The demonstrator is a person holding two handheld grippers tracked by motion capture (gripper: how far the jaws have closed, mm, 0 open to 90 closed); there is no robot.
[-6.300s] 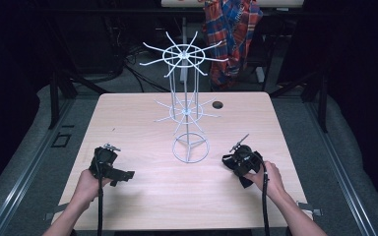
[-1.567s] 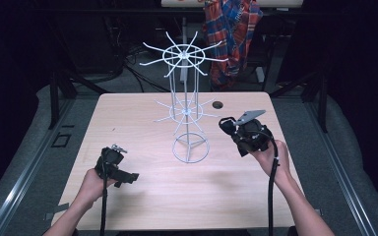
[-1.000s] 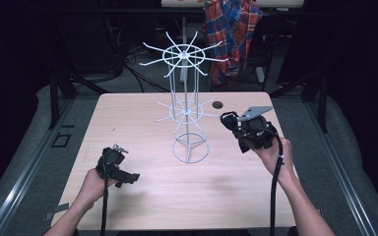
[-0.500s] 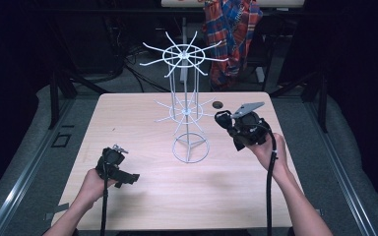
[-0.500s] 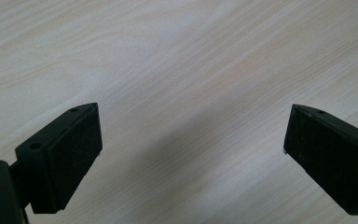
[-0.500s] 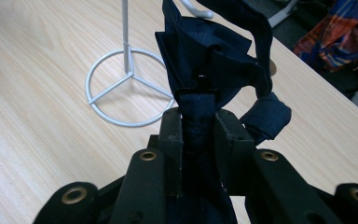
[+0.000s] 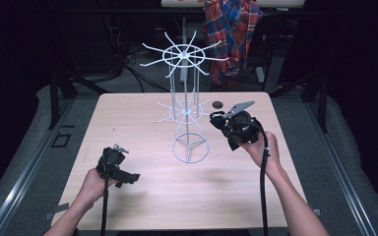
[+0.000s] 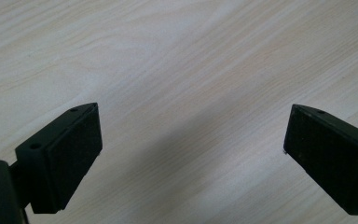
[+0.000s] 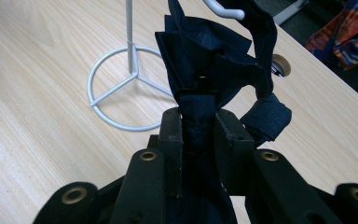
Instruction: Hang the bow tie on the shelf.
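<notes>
With the right gripper (image 9: 198, 126) clamped on the dark cloth (image 9: 214, 51), thread its loop onto the white rack (image 7: 187, 105) hook at twelve o'clock, while the left gripper (image 8: 191, 149) rests open.

The right gripper (image 7: 220, 119) now sits closer to the rack (image 7: 185, 109), carrying its dark cloth (image 9: 212, 65). The cloth reaches a lower hook (image 9: 221, 9).

No words, numbers or signs can be read on anything here; no labels or brand names show either.
</notes>
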